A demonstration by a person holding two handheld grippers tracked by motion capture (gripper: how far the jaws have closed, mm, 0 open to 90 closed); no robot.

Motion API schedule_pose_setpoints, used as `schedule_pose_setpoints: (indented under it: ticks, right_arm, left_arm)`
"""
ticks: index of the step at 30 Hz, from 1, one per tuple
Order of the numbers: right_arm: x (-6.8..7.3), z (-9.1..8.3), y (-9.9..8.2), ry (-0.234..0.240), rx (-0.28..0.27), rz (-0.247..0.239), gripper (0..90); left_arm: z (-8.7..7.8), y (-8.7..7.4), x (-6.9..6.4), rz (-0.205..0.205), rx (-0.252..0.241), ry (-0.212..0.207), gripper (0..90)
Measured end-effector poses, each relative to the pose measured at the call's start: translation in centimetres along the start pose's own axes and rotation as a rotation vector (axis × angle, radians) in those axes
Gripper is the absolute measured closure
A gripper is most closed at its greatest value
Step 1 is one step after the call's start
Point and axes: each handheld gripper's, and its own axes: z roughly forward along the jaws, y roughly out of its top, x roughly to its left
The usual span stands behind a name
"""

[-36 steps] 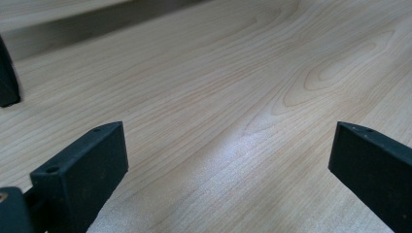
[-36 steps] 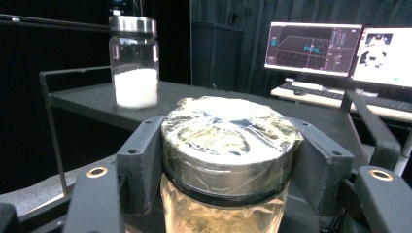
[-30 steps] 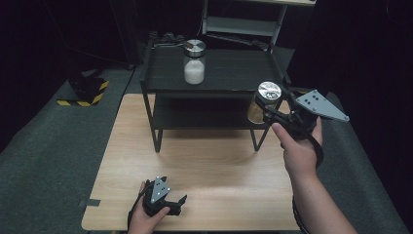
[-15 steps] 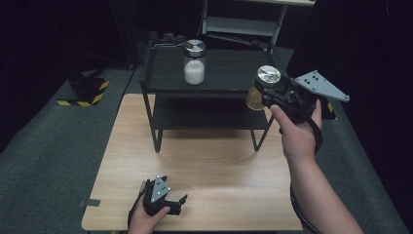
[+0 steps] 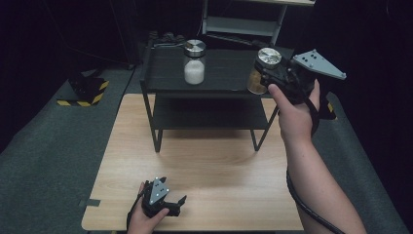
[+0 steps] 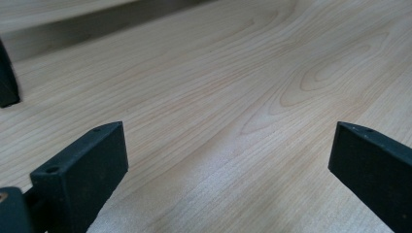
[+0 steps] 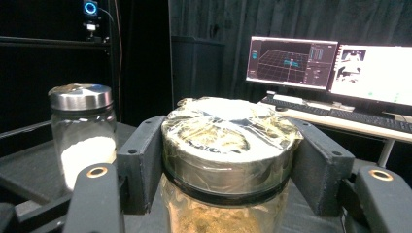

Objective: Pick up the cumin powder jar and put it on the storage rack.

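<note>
My right gripper (image 5: 265, 73) is shut on a glass jar of brown powder (image 5: 260, 73) with a plastic-wrapped metal lid; it hangs over the right end of the black shelf rack's top (image 5: 224, 73). In the right gripper view the jar (image 7: 228, 160) sits between my two black pads (image 7: 141, 160), clamped just under the lid. A second jar with white powder (image 5: 194, 62) and a silver lid stands on the rack's top, left of the held one, and appears as the white jar (image 7: 85, 131). My left gripper (image 5: 178, 204) rests on the wooden table (image 5: 214, 165) near its front edge, open (image 6: 228, 160) with only bare wood between its pads.
The black two-level rack stands at the table's far side, its legs (image 5: 156, 131) on the wood. A grey metal shelf unit (image 5: 243, 22) is behind it. Monitors (image 7: 335, 65) and a keyboard sit on a desk beyond. Dark carpet surrounds the table.
My right hand has lifted the brown-powder jar up and to the left, from beside the rack's right edge to above its top. The left gripper has stayed put.
</note>
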Motion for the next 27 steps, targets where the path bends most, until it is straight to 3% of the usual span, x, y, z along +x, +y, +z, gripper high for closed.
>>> schedule_pose_setpoints:
  ticks: [14, 27]
  right_arm:
    - [0.6, 3.5, 0.9, -0.018, 0.036, -0.019, 35.0]
    - [0.1, 6.5, 0.9, -0.043, 0.087, 0.014, 34.9]
  left_arm:
    - [-0.1, 0.0, 0.0, 0.002, -0.001, -0.001, 1.1]
    - [-0.1, -0.1, 0.3, 0.0, -0.002, -0.013, 1.1]
